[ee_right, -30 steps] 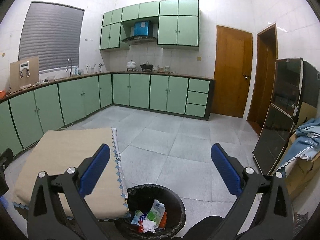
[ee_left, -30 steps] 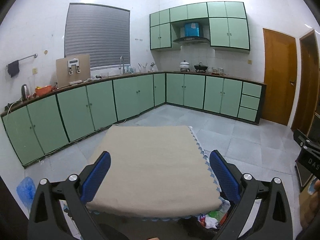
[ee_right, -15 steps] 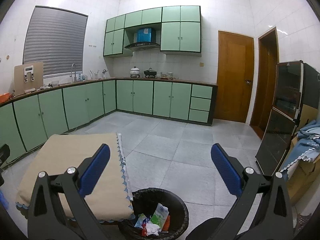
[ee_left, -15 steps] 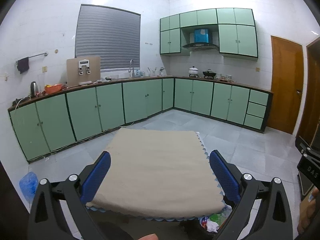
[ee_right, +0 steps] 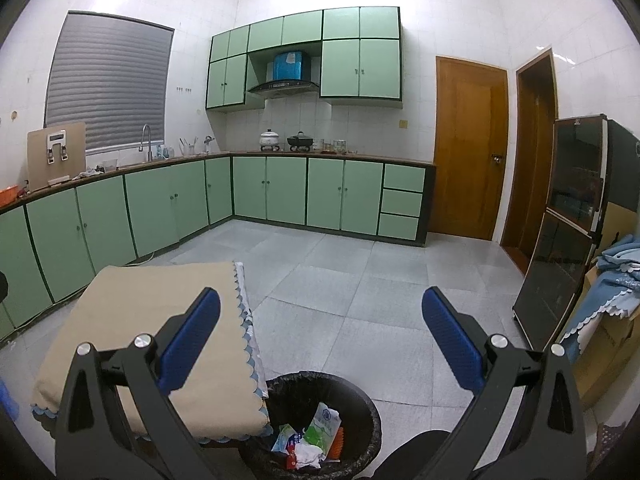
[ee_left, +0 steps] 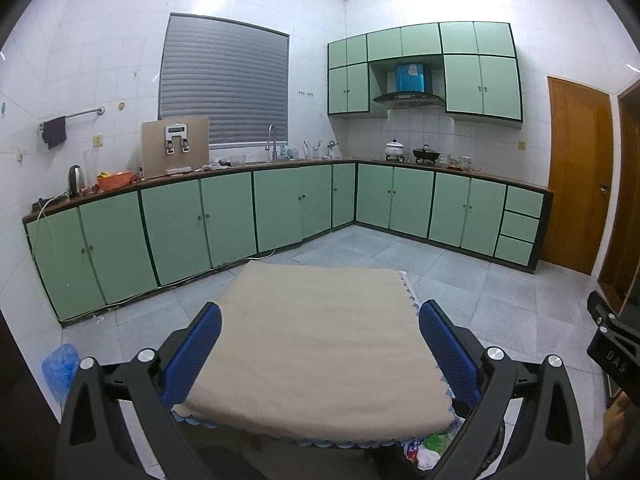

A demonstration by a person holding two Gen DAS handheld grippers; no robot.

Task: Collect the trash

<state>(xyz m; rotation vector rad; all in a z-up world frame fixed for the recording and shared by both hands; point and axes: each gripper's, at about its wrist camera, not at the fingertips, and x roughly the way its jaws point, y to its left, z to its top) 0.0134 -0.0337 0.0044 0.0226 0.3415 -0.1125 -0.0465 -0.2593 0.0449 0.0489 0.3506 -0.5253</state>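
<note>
One low worktop (ee_left: 320, 344) fills the middle of the left wrist view, draped in a single beige cloth (ee_right: 152, 320) with a blue scalloped trim, and its surface is bare from edge to edge. Just beside its near right corner stands one round bin (ee_right: 320, 424) on the tiled floor, lined with a black bag, touching or nearly touching the hanging trim. Inside it the trash (ee_right: 312, 438) is piled: one white-and-green packet upright against the far wall, one blue-and-white wrapper to its left, some crumpled white paper in front, one orange piece at the right; anything smaller I cannot count. In the left wrist view only a sliver of that pile peeks out beneath the worktop's near right corner.

Now the two sets of tongs. The left tongs (ee_left: 320, 344) hover above the near edge of the worktop, blue pads spread wide, nothing between them. The right tongs (ee_right: 320, 328) hang above the floor just off the worktop's right edge, over the bin, also spread wide and empty-handed. At the far right of the left wrist view, one black corner of the right tool shows.
</note>
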